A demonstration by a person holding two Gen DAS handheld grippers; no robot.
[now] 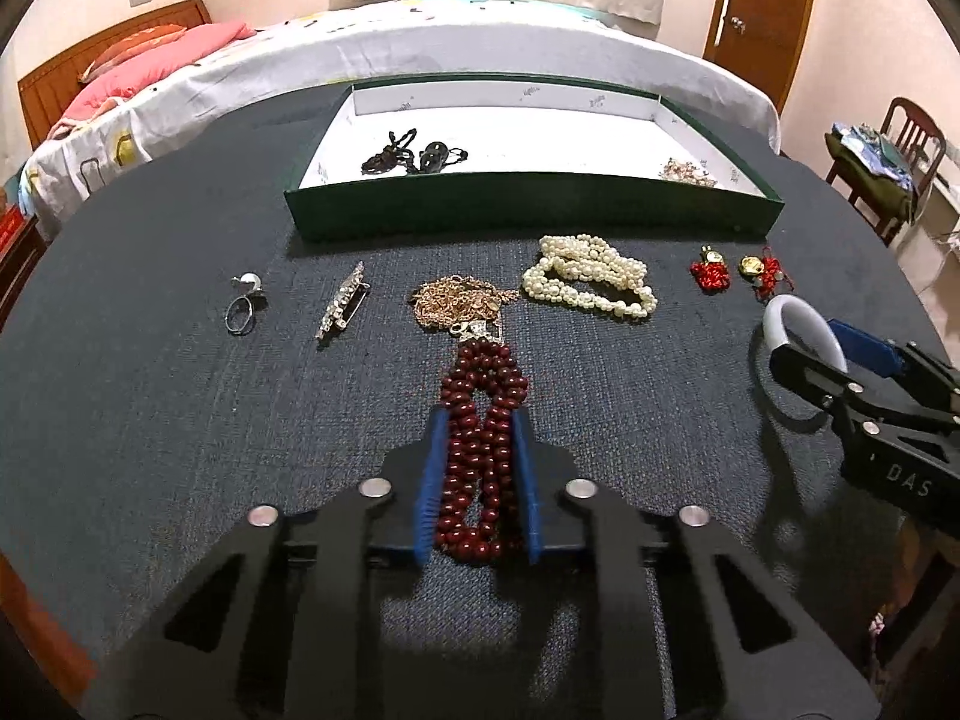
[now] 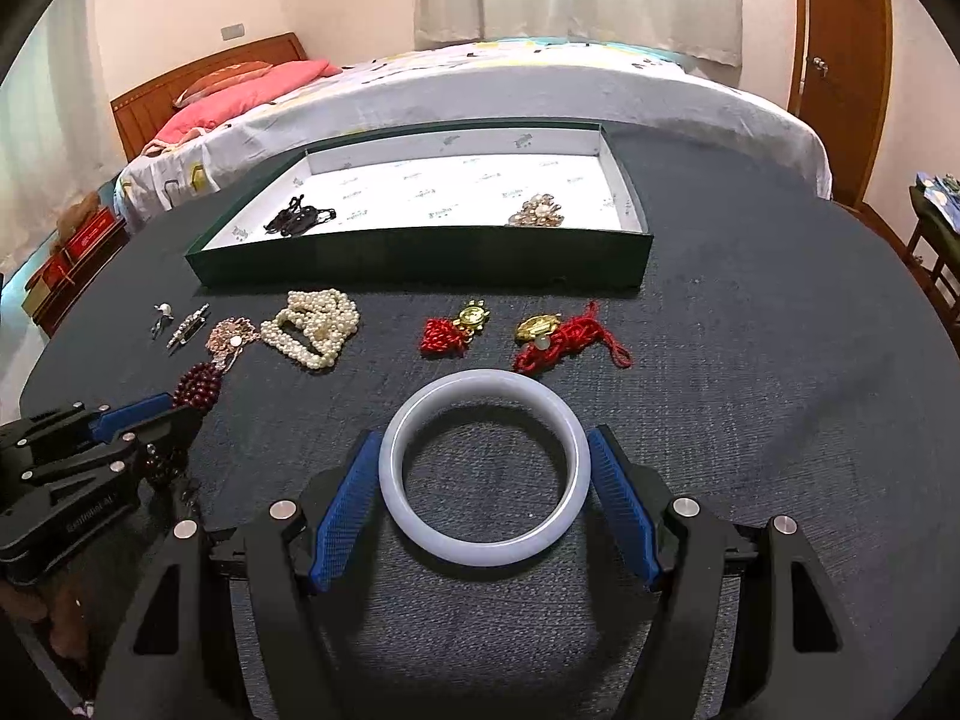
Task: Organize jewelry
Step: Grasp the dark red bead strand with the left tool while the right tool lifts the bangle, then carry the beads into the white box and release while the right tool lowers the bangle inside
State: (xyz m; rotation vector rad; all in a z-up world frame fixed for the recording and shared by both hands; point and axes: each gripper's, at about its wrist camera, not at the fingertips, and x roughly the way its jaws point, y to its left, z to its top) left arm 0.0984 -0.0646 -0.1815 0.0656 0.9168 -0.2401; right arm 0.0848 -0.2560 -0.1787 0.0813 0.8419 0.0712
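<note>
Left gripper [image 1: 477, 420]: your fingers are closed narrow on the red bead bracelet [image 1: 480, 420], near centre of the table [image 1: 150, 420].
Right gripper [image 2: 485, 438]: your fingers stand wide around the white bangle [image 2: 485, 483], which lies flat — the pads sit just beside its rim; contact cannot be told.
Tray [image 2: 420, 264]: far centre — a black piece at its left, a gold one at its right.
Row before the tray: ring [image 1: 243, 300], brooch [image 1: 343, 307], gold chain [image 1: 462, 297], pearls [image 1: 591, 282], two red charms.

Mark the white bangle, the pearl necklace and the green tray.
white bangle [image 2: 483, 552]: right wrist view, near rim.
pearl necklace [image 1: 585, 285]: left wrist view, middle of the heap.
green tray [image 1: 528, 210]: left wrist view, front wall.
</note>
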